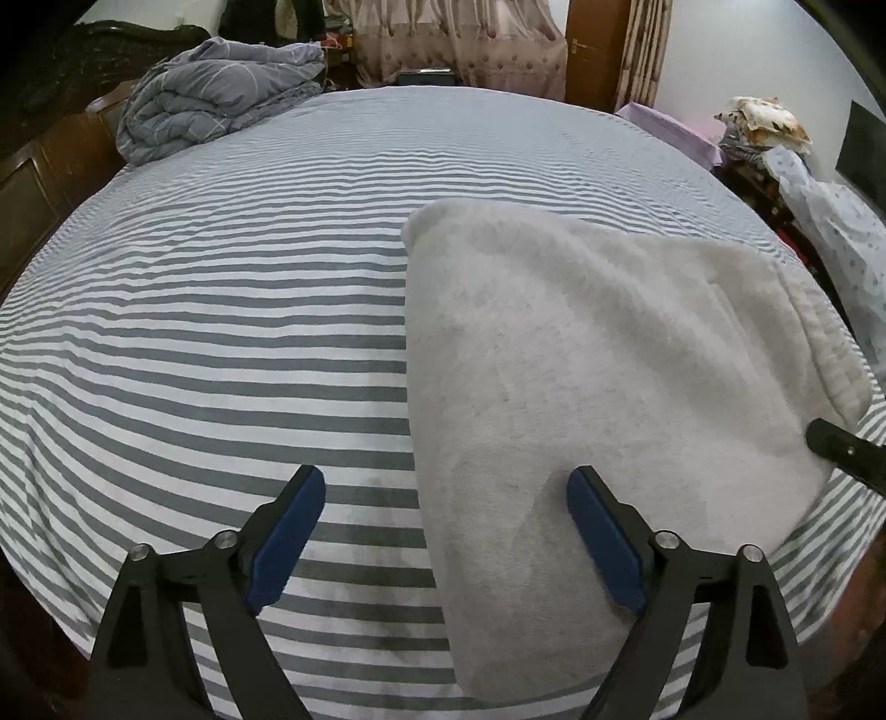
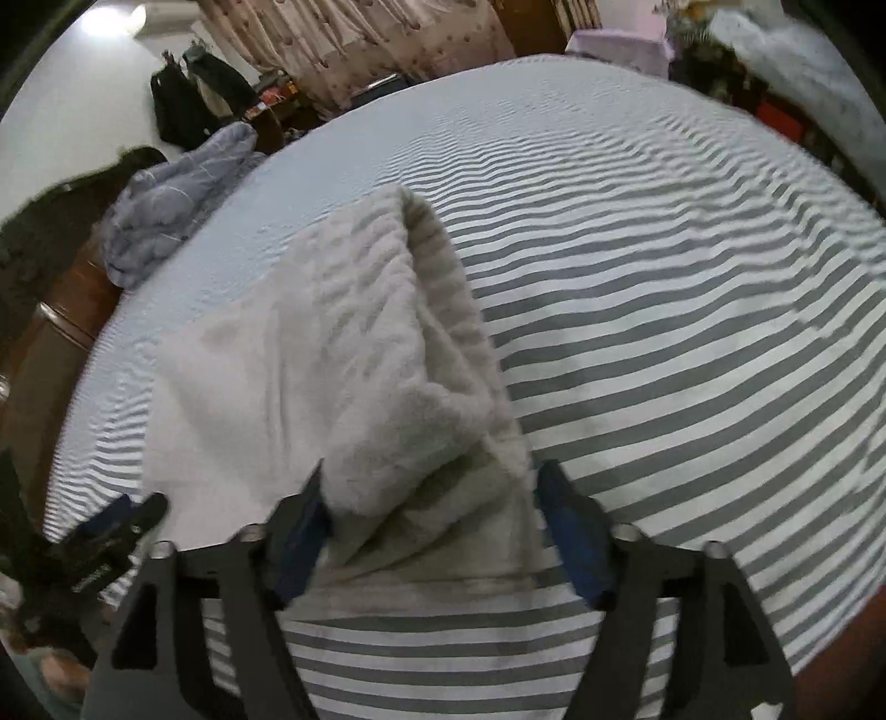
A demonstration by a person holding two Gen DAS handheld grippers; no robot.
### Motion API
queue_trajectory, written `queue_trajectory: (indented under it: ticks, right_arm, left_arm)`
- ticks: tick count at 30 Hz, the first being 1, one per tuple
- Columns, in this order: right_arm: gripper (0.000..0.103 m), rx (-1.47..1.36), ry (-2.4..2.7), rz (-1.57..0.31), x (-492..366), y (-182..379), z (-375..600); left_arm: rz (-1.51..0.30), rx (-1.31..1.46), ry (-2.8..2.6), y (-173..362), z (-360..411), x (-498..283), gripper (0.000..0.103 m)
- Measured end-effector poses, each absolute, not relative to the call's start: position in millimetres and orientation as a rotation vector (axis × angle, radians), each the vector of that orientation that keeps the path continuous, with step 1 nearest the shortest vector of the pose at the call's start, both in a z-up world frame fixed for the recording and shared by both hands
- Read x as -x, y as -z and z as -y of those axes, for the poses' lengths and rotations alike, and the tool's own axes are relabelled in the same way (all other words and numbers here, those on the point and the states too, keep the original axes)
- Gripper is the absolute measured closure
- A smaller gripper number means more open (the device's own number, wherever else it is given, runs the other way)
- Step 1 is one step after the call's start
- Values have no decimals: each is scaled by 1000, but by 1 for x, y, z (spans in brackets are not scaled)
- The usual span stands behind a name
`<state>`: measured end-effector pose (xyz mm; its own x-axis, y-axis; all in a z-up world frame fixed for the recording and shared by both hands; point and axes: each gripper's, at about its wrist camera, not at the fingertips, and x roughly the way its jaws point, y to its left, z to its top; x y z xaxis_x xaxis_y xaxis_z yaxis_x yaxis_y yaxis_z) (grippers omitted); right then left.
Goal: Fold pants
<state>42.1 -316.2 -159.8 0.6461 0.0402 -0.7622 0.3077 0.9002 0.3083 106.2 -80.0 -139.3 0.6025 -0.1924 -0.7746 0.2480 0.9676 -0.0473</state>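
White fleecy pants (image 1: 598, 360) lie folded on the grey-and-white striped bed (image 1: 221, 332). My left gripper (image 1: 446, 487) is open and empty, low over the pants' near left edge, one finger over the sheet and one over the fabric. In the right wrist view the pants (image 2: 310, 343) have their near right corner bunched up between the fingers of my right gripper (image 2: 429, 482). Its jaws are wide apart, with the fabric lying between them, and the view is blurred. The right gripper's tip also shows at the right edge of the left wrist view (image 1: 847, 448).
A folded grey quilt (image 1: 216, 105) sits at the far left corner of the bed beside the dark wooden headboard (image 1: 50, 166). Curtains (image 1: 459, 50) and a door stand beyond the bed. Piled clothes and bedding (image 1: 786, 166) lie to the right. The left gripper shows at the lower left of the right wrist view (image 2: 116, 526).
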Motion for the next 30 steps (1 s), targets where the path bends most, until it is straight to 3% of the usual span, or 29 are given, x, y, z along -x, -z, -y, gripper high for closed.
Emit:
queue_trajectory:
  ticks: [4,22,30]
  right_arm:
    - [26,-500,142,-877,-37,168,329]
    - [18,-726,-27,-927,-37,196,362]
    - [24,-801,-217,-936,-23,209,387]
  left_arm:
    - [-909,-26,267,143,72,-113,7]
    - [-1084,325,404,151,19,-138,7]
    - [-1099,334,458,156,26,-139,7]
